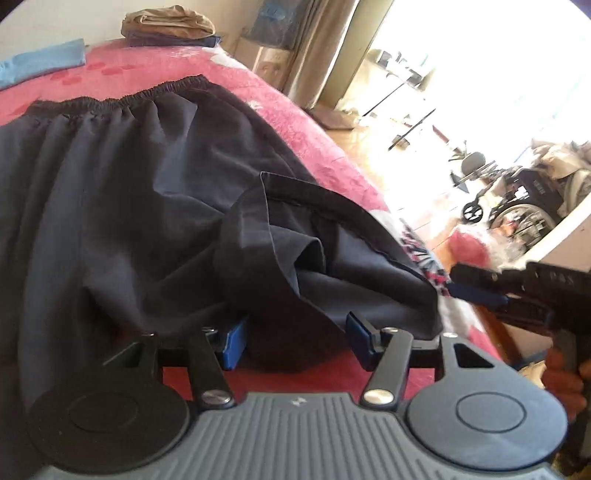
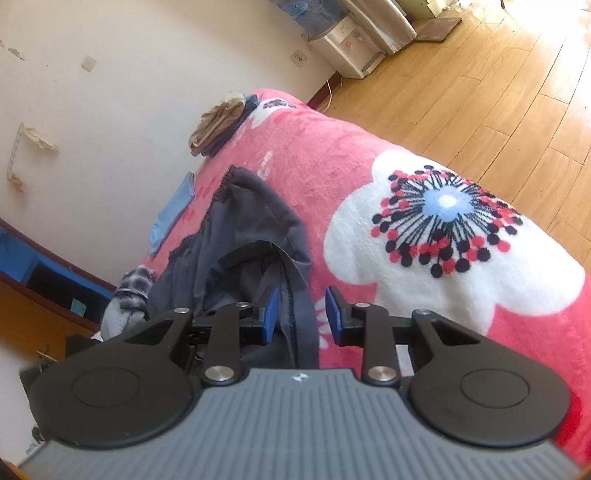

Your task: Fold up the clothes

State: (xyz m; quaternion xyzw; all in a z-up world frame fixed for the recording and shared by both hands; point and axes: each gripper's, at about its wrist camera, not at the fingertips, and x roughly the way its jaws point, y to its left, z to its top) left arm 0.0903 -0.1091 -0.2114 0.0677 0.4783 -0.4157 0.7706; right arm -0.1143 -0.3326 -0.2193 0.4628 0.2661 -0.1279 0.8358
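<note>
The dark shorts (image 1: 122, 192) lie on the pink blanket (image 2: 332, 147) near its edge, with the left gripper (image 1: 293, 338) and right gripper (image 2: 301, 314) both spread around loose cloth.

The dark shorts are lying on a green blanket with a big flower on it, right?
Not green. The dark shorts lie on a pink blanket with a big white flower; the right wrist view shows it.

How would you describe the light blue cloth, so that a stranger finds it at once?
Start from the pink floral blanket that covers the bed. Beyond the dark shorts' elastic waistband, near the wall, lies the light blue cloth. It is flat and the only light blue piece, unlike the tan-topped folded pile.
</note>
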